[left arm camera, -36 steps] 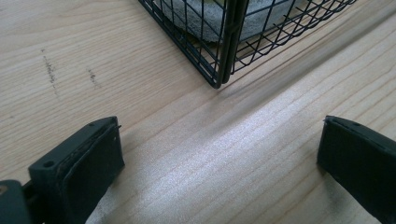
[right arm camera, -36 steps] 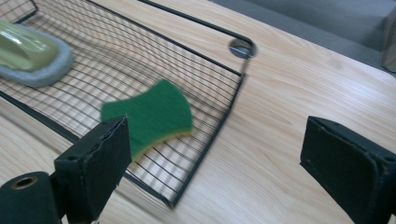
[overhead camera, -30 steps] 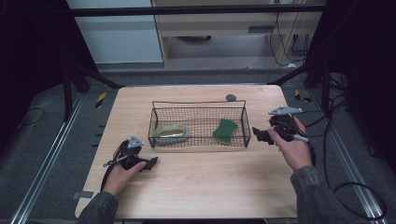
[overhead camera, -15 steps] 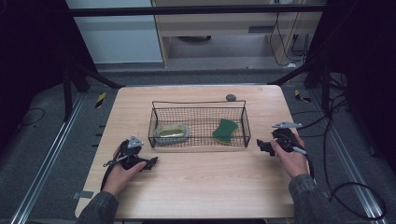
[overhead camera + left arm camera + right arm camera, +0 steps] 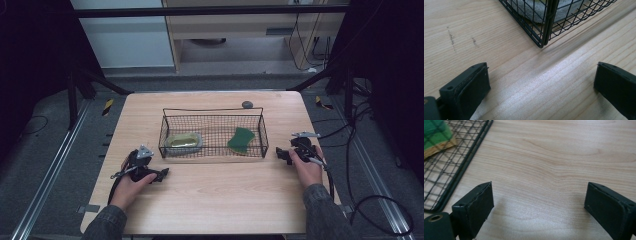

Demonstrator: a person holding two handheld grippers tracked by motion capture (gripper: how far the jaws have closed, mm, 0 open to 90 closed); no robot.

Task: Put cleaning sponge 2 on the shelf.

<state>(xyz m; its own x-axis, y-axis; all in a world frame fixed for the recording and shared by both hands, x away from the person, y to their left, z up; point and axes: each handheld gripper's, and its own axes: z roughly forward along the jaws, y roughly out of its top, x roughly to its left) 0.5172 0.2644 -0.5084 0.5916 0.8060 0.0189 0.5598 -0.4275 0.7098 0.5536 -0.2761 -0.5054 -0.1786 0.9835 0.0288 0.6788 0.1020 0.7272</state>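
A black wire basket (image 5: pixel 214 111) stands mid-table. Inside it lie a green sponge (image 5: pixel 241 139) at the right and a grey-rimmed yellowish scrub pad (image 5: pixel 183 142) at the left. My left gripper (image 5: pixel 161 175) rests on the table just off the basket's near-left corner (image 5: pixel 541 45), jaws wide apart with bare wood between them (image 5: pixel 541 82). My right gripper (image 5: pixel 279 152) sits low on the table just right of the basket, open, empty; in the right gripper view (image 5: pixel 537 206) the basket's edge (image 5: pixel 461 180) and the sponge (image 5: pixel 435 132) show at upper left.
A small dark round object (image 5: pixel 247 104) lies on the table behind the basket's far right corner. The wooden table (image 5: pixel 220 200) has bare surface in front of the basket. Cables trail off the right side.
My right gripper has come down and toward the person, from beside the basket's right end to the table surface. The left gripper has stayed put.
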